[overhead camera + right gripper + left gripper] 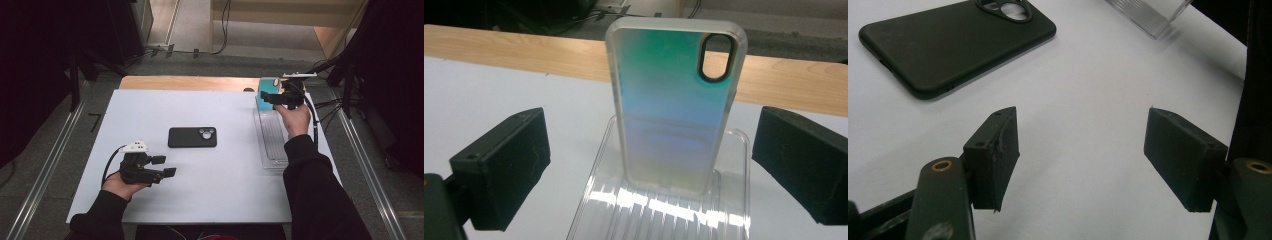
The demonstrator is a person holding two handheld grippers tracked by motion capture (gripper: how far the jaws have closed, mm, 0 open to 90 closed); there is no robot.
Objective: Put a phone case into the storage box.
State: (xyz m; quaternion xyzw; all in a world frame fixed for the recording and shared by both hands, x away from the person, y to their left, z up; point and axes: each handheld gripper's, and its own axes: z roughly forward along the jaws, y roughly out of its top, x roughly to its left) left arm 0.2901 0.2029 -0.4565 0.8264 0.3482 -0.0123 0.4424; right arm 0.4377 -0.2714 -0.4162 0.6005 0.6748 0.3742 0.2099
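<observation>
Right gripper (649,165) fingers (504,165) wide apart, nothing clamped | left gripper (1083,160) fingers apart, empty, over table (150,107) | case (674,110) upright in clear rack (734,210), beyond right jaws | phone (192,137) flat mid-table

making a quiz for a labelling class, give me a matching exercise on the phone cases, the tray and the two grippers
Things:
1. black matte phone case
2. iridescent teal-blue phone case
3. clear ribbed plastic tray
4. left gripper

Places or states:
A. standing upright at the tray's far end
B. lying flat mid-table, camera cut-out up
C. open, nothing between its jaws
D. along the table's right side

Pairs: 1-B, 2-A, 3-D, 4-C
</observation>
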